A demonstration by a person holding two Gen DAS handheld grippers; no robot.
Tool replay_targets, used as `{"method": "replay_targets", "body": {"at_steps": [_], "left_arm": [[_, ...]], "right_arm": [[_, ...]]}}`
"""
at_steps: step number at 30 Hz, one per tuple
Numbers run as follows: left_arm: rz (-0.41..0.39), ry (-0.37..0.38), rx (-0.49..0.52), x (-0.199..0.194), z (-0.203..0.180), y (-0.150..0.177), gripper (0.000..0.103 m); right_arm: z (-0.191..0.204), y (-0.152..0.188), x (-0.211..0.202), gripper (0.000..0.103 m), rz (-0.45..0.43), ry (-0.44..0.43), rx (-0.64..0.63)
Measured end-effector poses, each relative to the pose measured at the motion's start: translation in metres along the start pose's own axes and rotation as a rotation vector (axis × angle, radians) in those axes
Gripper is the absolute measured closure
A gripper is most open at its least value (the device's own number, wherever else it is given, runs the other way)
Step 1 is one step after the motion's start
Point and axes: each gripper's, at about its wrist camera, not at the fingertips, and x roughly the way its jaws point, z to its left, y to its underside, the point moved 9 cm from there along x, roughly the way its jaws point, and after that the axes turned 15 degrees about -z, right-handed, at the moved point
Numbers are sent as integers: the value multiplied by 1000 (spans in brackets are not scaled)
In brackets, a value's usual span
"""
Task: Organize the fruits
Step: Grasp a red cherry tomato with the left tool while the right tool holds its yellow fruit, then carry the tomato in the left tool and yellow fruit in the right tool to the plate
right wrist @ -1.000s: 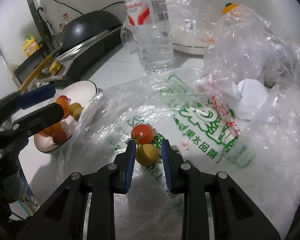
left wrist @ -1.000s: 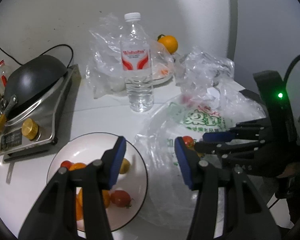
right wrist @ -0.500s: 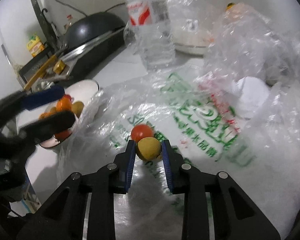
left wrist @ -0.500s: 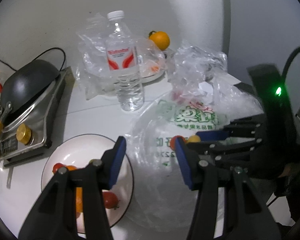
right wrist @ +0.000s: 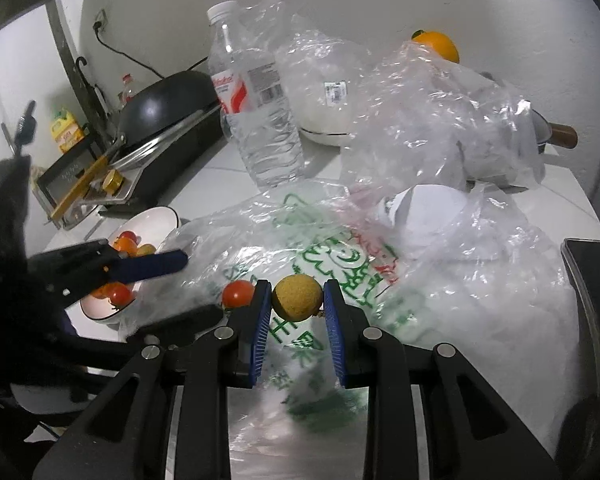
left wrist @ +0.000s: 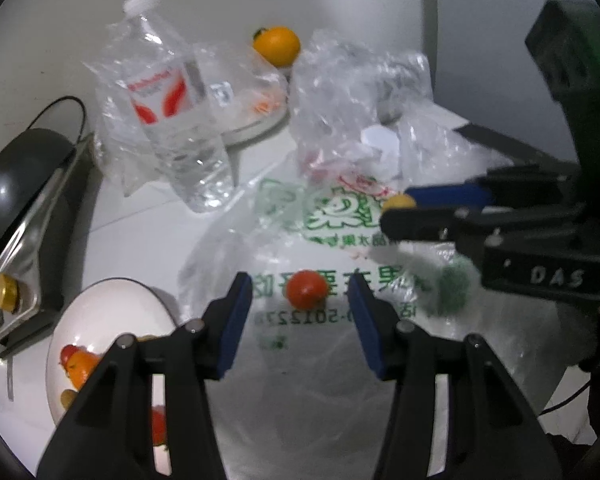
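To the far left of the left gripper [left wrist: 300, 300] sits a black wok [left wrist: 16, 176] on a stove, and just below-left of its fingers a white plate [left wrist: 112, 312] holds several small red and orange tomatoes. Ahead and to the left stands a clear water bottle [left wrist: 176, 120]. The left gripper's jaws are spread wide on either side of a red tomato [left wrist: 306, 289] lying on the printed plastic bag [left wrist: 284, 240], not touching it. To its right, the right gripper [right wrist: 296, 300] is closed around a yellow tomato [right wrist: 297, 298], lifted just above the bag. An orange [left wrist: 277, 45] rests far ahead, by the wall.
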Motion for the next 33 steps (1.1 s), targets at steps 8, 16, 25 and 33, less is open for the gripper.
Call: {"method": "replay_targets", "body": {"at_steps": [8, 16, 25, 33], "left_arm": [[87, -1, 20, 29, -1, 12, 56], [115, 14, -2, 37, 0, 18, 73], [44, 43, 8, 16, -11, 2, 74], [-18, 57, 5, -13, -16, -10, 74]], "right_arm": [[-10, -1, 6, 74, -7, -13, 10], [-5, -3, 10, 74, -15, -36, 15], [1, -7, 6, 75, -25, -21, 0], [17, -12, -9, 75, -44, -7, -25]]}}
